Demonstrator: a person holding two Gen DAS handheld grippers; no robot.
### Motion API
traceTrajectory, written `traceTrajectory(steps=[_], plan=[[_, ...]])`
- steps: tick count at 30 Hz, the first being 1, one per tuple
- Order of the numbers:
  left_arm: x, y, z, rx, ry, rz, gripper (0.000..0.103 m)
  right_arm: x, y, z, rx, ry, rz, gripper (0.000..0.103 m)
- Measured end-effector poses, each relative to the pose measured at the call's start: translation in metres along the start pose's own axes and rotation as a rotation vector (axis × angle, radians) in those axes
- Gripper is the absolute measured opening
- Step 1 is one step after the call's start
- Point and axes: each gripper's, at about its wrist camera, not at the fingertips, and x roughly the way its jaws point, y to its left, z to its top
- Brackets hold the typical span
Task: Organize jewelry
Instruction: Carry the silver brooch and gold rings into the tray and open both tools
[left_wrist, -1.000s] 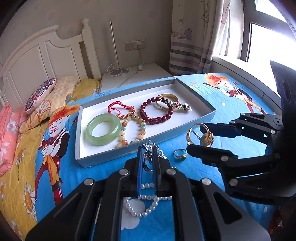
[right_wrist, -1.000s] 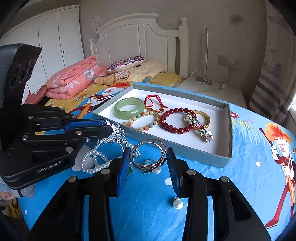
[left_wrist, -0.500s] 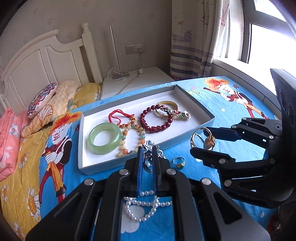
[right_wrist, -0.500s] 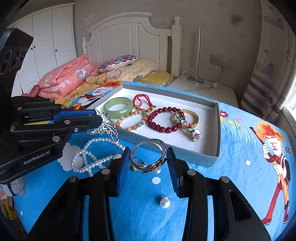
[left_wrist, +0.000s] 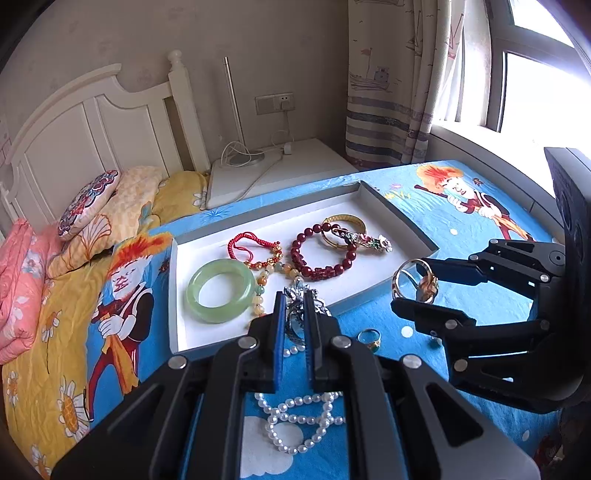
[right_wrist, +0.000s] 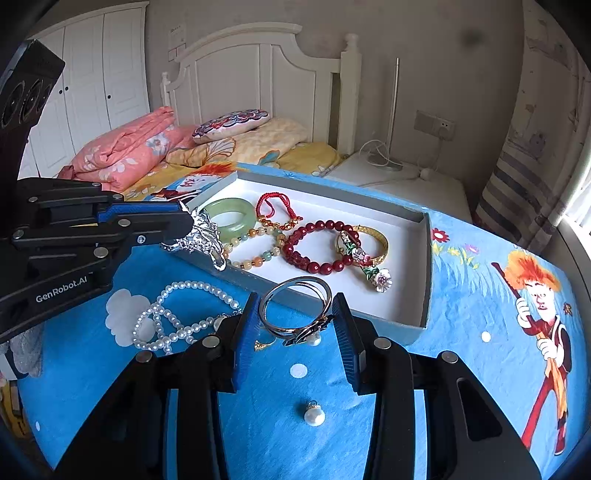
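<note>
Five bracelets lying in one tray (right_wrist: 424, 266), left gripper (left_wrist: 295, 314) pinching silver ornament (right_wrist: 201, 236), right gripper (right_wrist: 293, 314) clamping bangle (right_wrist: 295, 306), blue cartoon bedspread (right_wrist: 480, 295), bedroom.

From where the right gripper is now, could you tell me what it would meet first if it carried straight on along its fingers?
Most likely the near wall of the tray: the right gripper, shut on the silver bangle, points down at it, with the dark red bead bracelet beyond. Depth is uncertain.
</note>
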Motion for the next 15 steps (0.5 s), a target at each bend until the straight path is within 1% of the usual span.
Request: traceTrajectory(steps=[8,11,13,15], plan=[[0.011,0.008,0.008,0.004,0.000,0.020,0.009,0.008,-0.005,0.012,-0.016,-0.005,-0.015,0.039],[0.020,0.012,0.014,0.015,-0.005,0.065,0.009,0.014,-0.013,0.019,-0.007,-0.015,-0.012,0.039],[0.029,0.014,0.018,0.033,-0.007,0.103,0.009,0.020,-0.025,0.025,0.022,-0.023,0.019,0.039],[0.039,0.016,0.021,0.053,-0.003,0.140,0.009,0.026,-0.039,0.031,0.053,-0.023,0.030,0.039]])
